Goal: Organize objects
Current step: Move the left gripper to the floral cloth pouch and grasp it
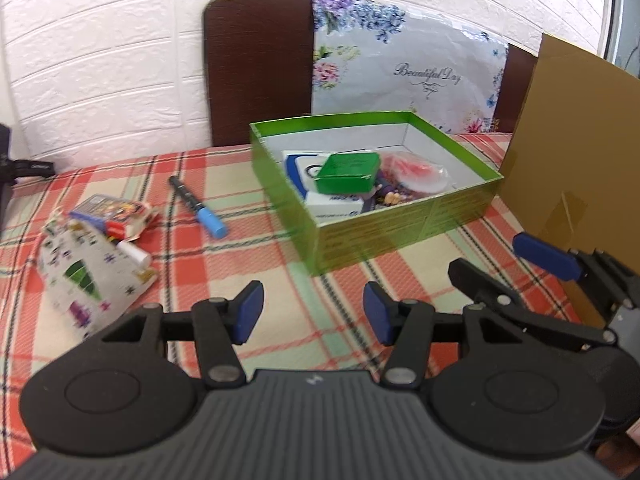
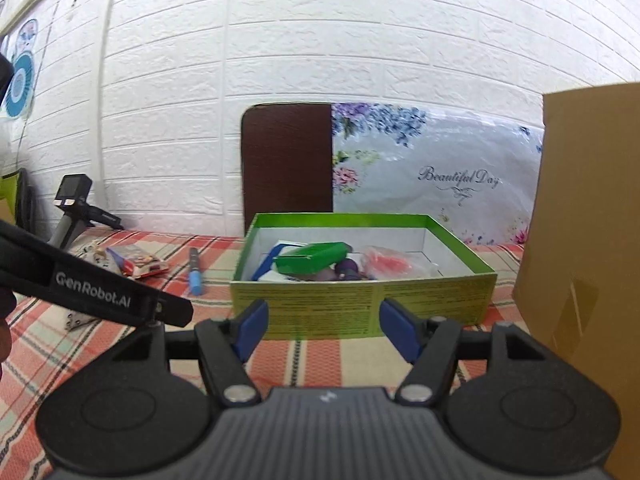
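An open green box (image 1: 404,216) (image 2: 360,304) stands on the checked tablecloth and holds a small green carton (image 1: 347,172) (image 2: 312,258), a clear bag with red pieces (image 1: 420,170) (image 2: 390,264) and white-blue items. Left of it lie a black marker with a blue cap (image 1: 198,206) (image 2: 195,270), a colourful card packet (image 1: 114,216) (image 2: 136,264) and a patterned pouch (image 1: 88,276). My left gripper (image 1: 313,312) is open and empty, short of the box. My right gripper (image 2: 324,328) is open and empty, just in front of the box.
A brown cardboard box (image 1: 568,152) (image 2: 580,248) stands at the right. A dark board (image 1: 260,68) and a floral sheet (image 1: 404,68) lean on the white brick wall. A black device (image 2: 76,208) sits at the far left. The right gripper's finger (image 1: 546,256) shows in the left wrist view.
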Tool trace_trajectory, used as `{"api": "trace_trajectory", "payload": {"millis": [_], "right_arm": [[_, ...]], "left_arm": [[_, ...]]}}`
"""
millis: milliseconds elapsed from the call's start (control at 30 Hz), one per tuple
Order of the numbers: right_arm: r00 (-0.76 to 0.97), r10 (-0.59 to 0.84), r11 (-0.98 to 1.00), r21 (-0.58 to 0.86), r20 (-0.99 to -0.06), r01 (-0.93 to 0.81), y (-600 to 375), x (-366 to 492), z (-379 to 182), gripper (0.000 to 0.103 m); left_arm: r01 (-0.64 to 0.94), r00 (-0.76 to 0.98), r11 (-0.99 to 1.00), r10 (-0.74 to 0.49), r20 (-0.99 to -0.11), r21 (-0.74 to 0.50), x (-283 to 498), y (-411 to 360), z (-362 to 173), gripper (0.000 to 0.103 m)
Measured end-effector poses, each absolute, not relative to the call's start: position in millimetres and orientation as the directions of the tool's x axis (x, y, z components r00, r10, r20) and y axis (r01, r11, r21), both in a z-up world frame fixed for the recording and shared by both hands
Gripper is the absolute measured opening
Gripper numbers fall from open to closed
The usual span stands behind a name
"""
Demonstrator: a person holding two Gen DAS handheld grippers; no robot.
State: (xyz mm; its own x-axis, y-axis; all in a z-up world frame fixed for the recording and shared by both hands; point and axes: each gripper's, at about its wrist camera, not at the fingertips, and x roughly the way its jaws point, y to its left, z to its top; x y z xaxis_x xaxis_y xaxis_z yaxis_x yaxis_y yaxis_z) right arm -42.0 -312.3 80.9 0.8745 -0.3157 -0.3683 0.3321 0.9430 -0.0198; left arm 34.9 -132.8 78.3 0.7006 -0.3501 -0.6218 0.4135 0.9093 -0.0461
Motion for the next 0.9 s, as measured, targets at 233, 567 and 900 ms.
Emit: {"api": "trace_trajectory", "payload": {"millis": [233, 567, 900], "right_arm": [[0.884, -0.274, 0.960, -0.050, -0.379, 0.276, -283.8, -39.2, 78.2, 0.065], [0.868, -0.166, 0.986, -0.080, -0.468, 0.145, -236.1, -13.0, 59.1, 0.065], [0.817, -0.003, 0.999, -0.045, -0.577, -0.028, -198.8, 42.3, 39.2, 0.066]], "left_arm": [[0.364, 0.716, 0.930, -0.307, -0.627, -0.041, 28.4, -103.7, 67.9, 0.057], [0.244, 0.731, 0.969, -0.211, -0.648, -0.040, 38.6, -43.3, 41.1, 0.057], [0.030, 0.703, 0.979, -0.166, -0.692, -0.204, 73.5, 60.6, 19.6, 0.057]]}}
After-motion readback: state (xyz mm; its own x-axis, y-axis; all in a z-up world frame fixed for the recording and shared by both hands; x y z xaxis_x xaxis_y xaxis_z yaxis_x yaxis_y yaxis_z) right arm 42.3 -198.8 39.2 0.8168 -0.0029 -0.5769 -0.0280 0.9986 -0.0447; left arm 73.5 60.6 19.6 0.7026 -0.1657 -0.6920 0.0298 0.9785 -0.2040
